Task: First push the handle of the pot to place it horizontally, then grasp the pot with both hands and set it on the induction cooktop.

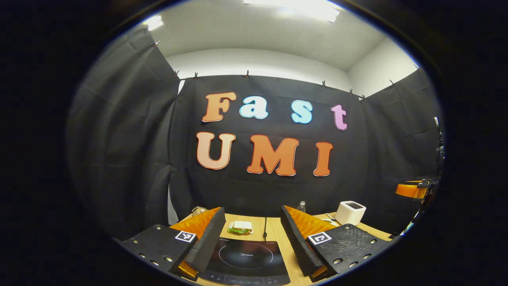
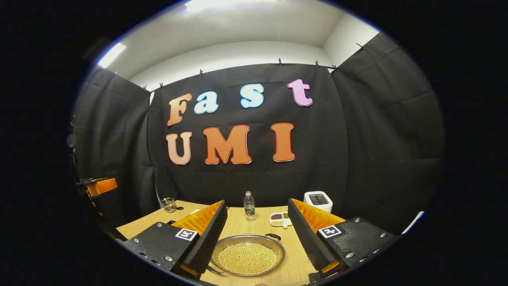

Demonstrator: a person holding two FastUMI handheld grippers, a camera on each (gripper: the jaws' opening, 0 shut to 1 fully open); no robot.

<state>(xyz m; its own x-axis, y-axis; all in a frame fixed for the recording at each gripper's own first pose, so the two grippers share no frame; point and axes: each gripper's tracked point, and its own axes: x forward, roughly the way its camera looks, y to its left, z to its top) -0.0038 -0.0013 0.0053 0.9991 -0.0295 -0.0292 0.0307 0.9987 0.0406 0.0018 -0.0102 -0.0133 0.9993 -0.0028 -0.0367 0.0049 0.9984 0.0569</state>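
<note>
In the right gripper view a round metal pot [image 2: 248, 256] full of yellow beans sits on the wooden table, with a black handle [image 2: 273, 236] at its far right rim and another at its near left rim. My right gripper [image 2: 258, 234] hangs open above it, fingers apart and holding nothing. In the left gripper view the black induction cooktop [image 1: 246, 258] lies on the table below my left gripper [image 1: 254, 238], which is open and holds nothing. The right gripper [image 1: 412, 190] shows at the far right of that view; the left gripper [image 2: 97, 186] shows at the far left of the right gripper view.
A white toaster [image 1: 350, 212] [image 2: 318, 200] stands at the back right. A water bottle [image 2: 249, 205], a small tray of beans [image 2: 279, 218] and a glass jar [image 2: 169, 204] stand behind the pot. A sandwich [image 1: 240, 227] lies behind the cooktop.
</note>
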